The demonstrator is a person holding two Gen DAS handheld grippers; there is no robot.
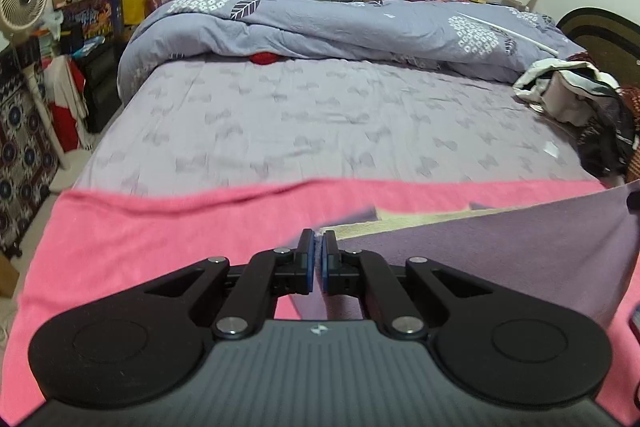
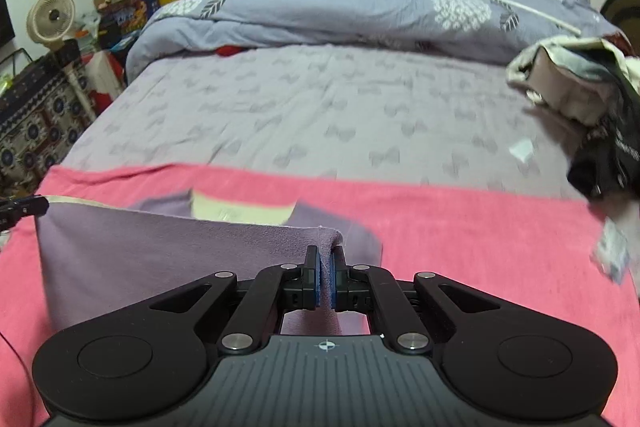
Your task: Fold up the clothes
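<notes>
**Both grippers pinch a lifted edge of the purple garment, mid-fold**

Clearly a fold is in hand. At lower centre of the left wrist view, the left gripper point(image 1: 319, 247) has its blue-padded fingers point(image 1: 306, 255) clenched on one corner of the soft purple fleece garment point(image 1: 500, 259), whose held edge runs toward the right of the frame, raised over the pink towel-like blanket point(image 1: 140, 239) on the bed with the lilac butterfly-print sheet point(image 1: 320, 115). In the right wrist view, the right gripper point(image 2: 327, 267) likewise grips the other corner of that edge. A cream lining shows beyond the edge. Next, I judge, both corners should travel together, level and taut, before being laid down aligned; which way, I cannot tell.
</notes>
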